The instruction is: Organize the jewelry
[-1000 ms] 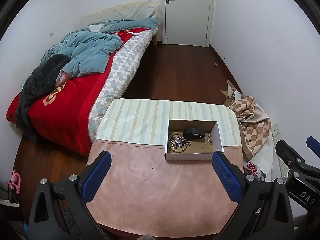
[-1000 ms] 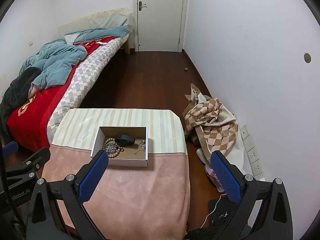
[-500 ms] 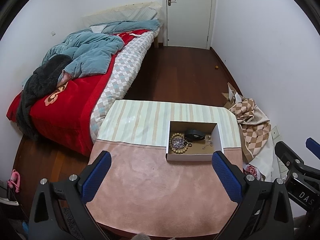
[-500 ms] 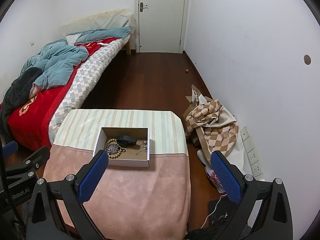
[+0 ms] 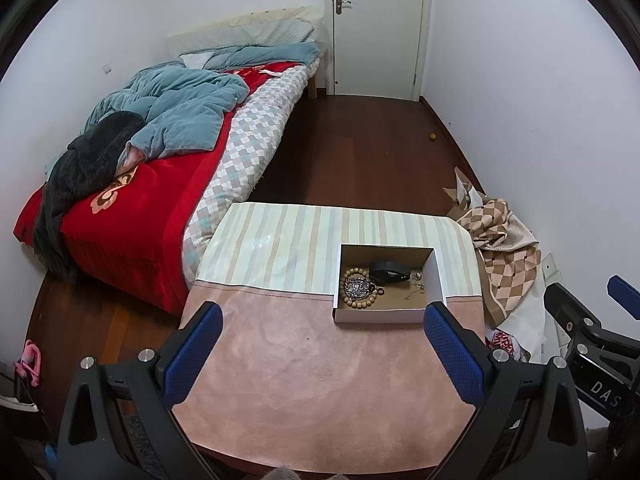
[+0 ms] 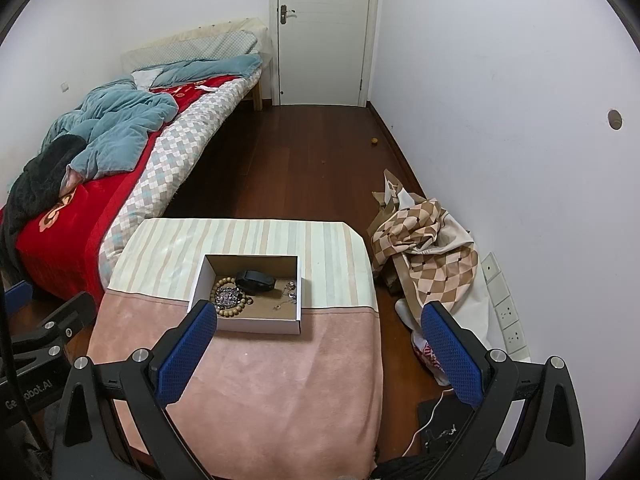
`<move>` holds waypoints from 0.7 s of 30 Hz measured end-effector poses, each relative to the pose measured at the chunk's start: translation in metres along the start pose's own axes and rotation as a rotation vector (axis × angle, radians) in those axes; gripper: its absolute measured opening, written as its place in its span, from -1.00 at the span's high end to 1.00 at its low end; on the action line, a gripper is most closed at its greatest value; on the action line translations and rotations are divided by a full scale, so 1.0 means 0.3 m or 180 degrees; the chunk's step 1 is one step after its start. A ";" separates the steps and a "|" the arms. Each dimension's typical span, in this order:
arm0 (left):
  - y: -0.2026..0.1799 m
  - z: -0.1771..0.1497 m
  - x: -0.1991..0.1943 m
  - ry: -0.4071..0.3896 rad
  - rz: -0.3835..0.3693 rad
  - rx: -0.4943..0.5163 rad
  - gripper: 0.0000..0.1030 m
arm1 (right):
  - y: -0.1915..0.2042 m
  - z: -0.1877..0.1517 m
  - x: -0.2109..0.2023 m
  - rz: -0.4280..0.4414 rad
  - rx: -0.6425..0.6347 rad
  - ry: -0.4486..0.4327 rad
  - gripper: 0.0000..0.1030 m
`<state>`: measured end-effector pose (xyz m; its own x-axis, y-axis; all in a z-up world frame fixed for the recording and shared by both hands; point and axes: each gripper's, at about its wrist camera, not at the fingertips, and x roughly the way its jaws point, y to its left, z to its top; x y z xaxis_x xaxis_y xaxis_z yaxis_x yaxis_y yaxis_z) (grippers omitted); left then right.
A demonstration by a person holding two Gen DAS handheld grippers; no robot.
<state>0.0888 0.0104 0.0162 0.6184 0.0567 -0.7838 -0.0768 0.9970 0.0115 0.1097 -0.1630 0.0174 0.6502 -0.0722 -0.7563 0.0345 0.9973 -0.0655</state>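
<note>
- Both grippers have moved only a little since one second ago: they seem to have drawn slightly back or up, because the box (image 5: 387, 285) now sits a bit lower and smaller between the blue pads, and nothing inside it has changed place.
- The left gripper (image 5: 322, 354) hangs above the pink part of the surface (image 5: 304, 364), with its jaws wide open and nothing between them.
- The right gripper (image 6: 316, 350) hangs over the right side of the same surface (image 6: 280, 380), jaws also wide open and holding nothing.
- The box is a shallow open cardboard one, white outside and brown inside; it lies across the line where the striped cloth (image 5: 280, 248) meets the pink cloth, toward the right edge of the surface.
- Inside the box, on the left, lies a ring of wooden beads (image 5: 358, 289) with a silver ornament (image 5: 357, 288) in its middle.
- A black oval thing (image 5: 389, 271) lies near the back wall of the box, just beside the beads; what it is I cannot tell.
- Small silver pieces (image 5: 416, 282) lie on the right side of the box floor, too small to name.
- From the right wrist view the same box (image 6: 248, 292) is seen just beyond the left blue pad (image 6: 188, 354).
- A bed (image 5: 152, 184) with a red cover and blue blanket stands to the left, and a checkered cloth (image 5: 504, 248) lies on the floor by the right wall.
</note>
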 end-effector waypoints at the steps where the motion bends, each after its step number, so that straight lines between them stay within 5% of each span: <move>1: 0.000 0.000 -0.002 -0.0001 -0.0014 0.0000 -0.99 | 0.001 0.002 -0.003 0.0000 0.0000 -0.0001 -1.00; 21: -0.003 -0.001 -0.021 -0.0015 -0.0008 -0.0035 -0.99 | 0.001 0.001 -0.006 0.0002 0.0005 -0.0005 -1.00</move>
<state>0.0848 0.0092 0.0209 0.6224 0.0544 -0.7808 -0.0839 0.9965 0.0025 0.1086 -0.1625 0.0190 0.6515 -0.0715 -0.7553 0.0354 0.9973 -0.0639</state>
